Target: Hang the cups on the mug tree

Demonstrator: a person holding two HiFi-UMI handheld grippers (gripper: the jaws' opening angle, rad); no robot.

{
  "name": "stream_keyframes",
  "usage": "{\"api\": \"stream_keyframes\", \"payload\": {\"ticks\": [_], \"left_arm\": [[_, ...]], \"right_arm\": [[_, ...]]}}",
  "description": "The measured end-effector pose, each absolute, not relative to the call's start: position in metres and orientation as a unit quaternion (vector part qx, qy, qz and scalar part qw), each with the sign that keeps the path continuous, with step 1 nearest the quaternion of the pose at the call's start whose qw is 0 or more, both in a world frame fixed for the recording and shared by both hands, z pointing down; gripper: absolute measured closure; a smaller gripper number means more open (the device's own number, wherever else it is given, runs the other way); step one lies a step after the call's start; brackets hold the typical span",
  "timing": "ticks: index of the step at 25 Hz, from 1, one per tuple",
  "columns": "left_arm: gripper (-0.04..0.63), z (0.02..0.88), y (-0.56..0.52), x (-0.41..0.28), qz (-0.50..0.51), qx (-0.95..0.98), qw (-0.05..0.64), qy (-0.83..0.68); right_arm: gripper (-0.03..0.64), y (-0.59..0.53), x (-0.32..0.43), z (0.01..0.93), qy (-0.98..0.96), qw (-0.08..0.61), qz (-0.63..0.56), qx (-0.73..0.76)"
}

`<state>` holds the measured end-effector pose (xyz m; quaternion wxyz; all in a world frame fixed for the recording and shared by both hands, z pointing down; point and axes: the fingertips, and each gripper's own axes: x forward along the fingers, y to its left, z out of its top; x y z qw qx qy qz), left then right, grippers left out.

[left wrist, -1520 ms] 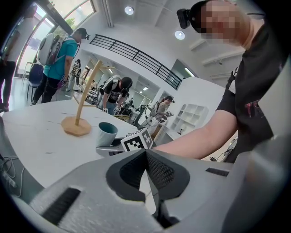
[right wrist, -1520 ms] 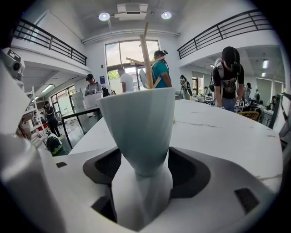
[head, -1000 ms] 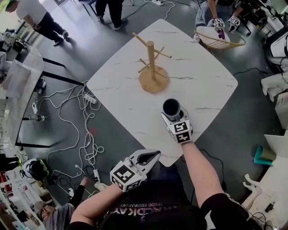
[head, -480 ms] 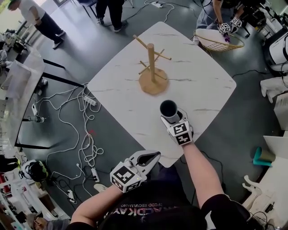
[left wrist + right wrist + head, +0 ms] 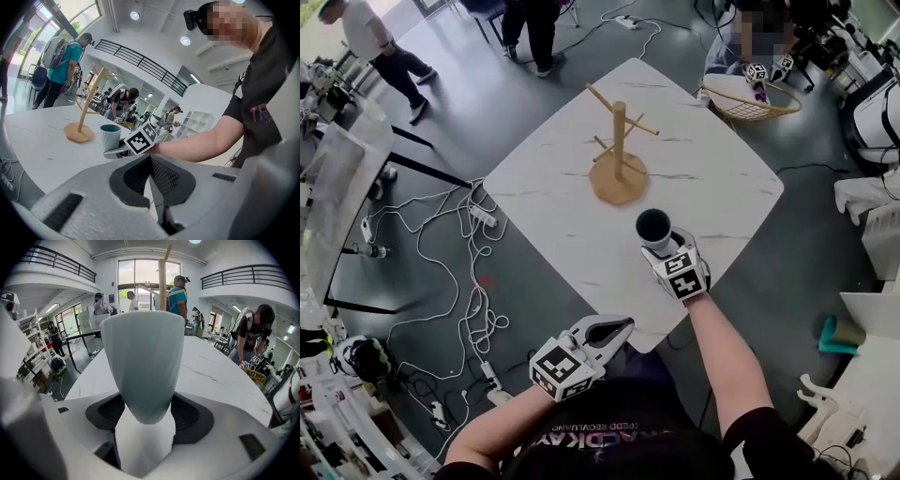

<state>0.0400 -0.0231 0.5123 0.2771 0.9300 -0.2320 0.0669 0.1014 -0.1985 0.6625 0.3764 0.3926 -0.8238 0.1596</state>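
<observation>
The wooden mug tree (image 5: 619, 150) stands upright on the white marble table (image 5: 722, 178), its pegs bare. My right gripper (image 5: 663, 246) is shut on a pale blue cup (image 5: 654, 230), which it holds upright over the table just in front of the tree's base. In the right gripper view the cup (image 5: 143, 366) fills the middle between the jaws, with the tree's post (image 5: 162, 270) behind it. My left gripper (image 5: 602, 330) hangs off the table's near edge by my body, shut with nothing in it. The left gripper view shows the cup (image 5: 110, 137) and the tree (image 5: 84, 112).
A wire basket (image 5: 750, 98) rests at the table's far right corner, where another person holds grippers. Cables and power strips (image 5: 459, 272) lie on the floor to the left. People stand beyond the table's far side.
The right gripper and its cup have stayed in nearly the same spot. The left gripper has not moved. The people in the background have shifted a little.
</observation>
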Motion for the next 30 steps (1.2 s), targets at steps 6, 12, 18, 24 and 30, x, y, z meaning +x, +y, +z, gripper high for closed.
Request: {"api": "stream_keyframes", "payload": {"ticks": [6,12,18,24,30], "left_arm": [[0.601,0.505,-0.022,0.039,0.055,0.932,0.269,-0.236],[0.601,0.498,-0.018,0.035,0.036,0.932,0.264,-0.245],[0.601,0.494,-0.017,0.025,0.023,0.931,0.262,-0.254],[0.601,0.493,-0.017,0.019,0.022,0.932,0.254,-0.259],[0.601,0.487,-0.019,0.020,0.021,0.933,0.251,-0.257]], "right_arm": [[0.314,-0.219,0.120,0.648,-0.801,0.455,0.128,0.367],[0.314,-0.242,0.137,0.643,-0.764,0.527,0.135,0.348],[0.314,-0.262,0.137,0.629,-0.739,0.568,0.118,0.342],[0.314,-0.272,0.134,0.620,-0.728,0.583,0.108,0.344],[0.314,-0.276,0.130,0.607,-0.729,0.579,0.094,0.352]]}}
